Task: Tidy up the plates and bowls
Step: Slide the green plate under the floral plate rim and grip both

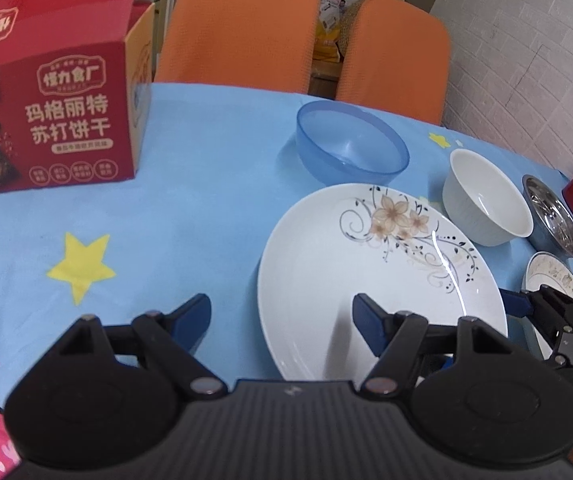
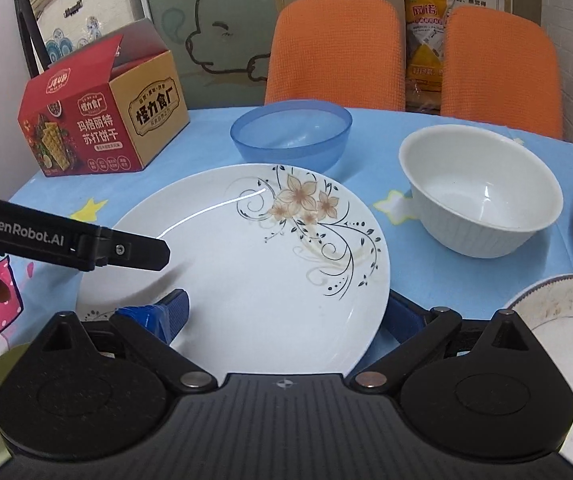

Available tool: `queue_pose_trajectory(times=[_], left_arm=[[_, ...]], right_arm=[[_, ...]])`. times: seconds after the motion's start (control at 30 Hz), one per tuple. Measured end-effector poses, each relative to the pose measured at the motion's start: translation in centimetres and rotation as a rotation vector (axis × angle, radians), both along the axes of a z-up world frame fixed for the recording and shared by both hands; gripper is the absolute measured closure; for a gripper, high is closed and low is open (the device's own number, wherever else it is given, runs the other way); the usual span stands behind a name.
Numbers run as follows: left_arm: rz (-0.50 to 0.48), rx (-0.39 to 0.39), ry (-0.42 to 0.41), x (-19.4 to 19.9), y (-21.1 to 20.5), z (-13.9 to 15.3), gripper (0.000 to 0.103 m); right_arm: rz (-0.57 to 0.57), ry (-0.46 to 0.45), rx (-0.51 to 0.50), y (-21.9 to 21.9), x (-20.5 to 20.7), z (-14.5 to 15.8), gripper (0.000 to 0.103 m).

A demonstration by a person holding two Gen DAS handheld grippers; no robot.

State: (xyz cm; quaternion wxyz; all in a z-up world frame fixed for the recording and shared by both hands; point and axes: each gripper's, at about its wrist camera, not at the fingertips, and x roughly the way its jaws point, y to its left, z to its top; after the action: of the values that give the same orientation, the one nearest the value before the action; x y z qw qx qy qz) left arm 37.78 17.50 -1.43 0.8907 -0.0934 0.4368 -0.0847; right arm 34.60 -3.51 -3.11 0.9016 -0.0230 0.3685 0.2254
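On the blue star-print tabletop [image 2: 214, 148] lies the flowered plate [image 2: 246, 264], and both tools close in on it: the right tool [image 2: 286, 312] stands wide open with the plate's near rim between its blue fingers, pads apparently not pressing; the left tool [image 1: 282, 320] is half open, gripping nothing, its right finger over the plate's left edge, its left finger over bare cloth. Behind sit one blue bowl [image 2: 290, 136], one white bowl [image 2: 482, 200], one steel bowl [image 1: 554, 216], one smaller soiled dish [image 2: 566, 312], one red cracker box [image 2: 102, 120] and two orange chairs [image 2: 334, 48].
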Motion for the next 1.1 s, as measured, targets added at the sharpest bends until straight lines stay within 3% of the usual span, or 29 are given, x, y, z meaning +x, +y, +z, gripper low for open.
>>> queue_pose_trajectory(times=[0.07,0.23,0.33,0.4,0.5,0.57,0.7,0.87,1.1], left_arm=[[-0.001,0.009,0.001,0.2,-0.6,-0.3,0.034],[-0.01,0.066,-0.016,0.2,-1.6,-0.4,0.038],[-0.01,0.103,-0.028,-0.1,-2.1,-0.4,0.046],[-0.01,0.097,-0.029,-0.2,-2.6,-0.3,0.057],[0.029,0.105,-0.012,0.1,-2.9,-0.1,0.057],[0.032,0.09,0.001,0.3,-2.8,0.3,0.063],[0.034,0.103,-0.031,-0.6,-2.9,1.7,0.063],[0.033,0.114,-0.075,-3.2,-2.8,3.5,0.063],[0.061,0.149,-0.103,-10.3,-2.1,4.6,0.061]], right_arm=[[0.016,-0.02,-0.043,0.6,-0.5,-0.2,0.014],[0.049,-0.045,-0.019,0.3,-1.0,-0.4,0.012],[0.04,-0.062,-0.008,0.3,-1.3,-0.5,0.014],[0.036,-0.071,-0.011,0.4,-1.3,-0.5,0.015],[0.023,-0.068,-0.029,0.9,-1.1,-0.4,0.016],[0.024,-0.049,-0.032,1.0,-0.9,-0.2,0.016],[0.015,-0.052,0.01,0.6,-1.3,1.1,0.016],[0.003,-0.1,0.023,0.6,-3.2,2.6,0.016],[0.025,-0.116,0.063,1.3,-9.0,3.7,0.015]])
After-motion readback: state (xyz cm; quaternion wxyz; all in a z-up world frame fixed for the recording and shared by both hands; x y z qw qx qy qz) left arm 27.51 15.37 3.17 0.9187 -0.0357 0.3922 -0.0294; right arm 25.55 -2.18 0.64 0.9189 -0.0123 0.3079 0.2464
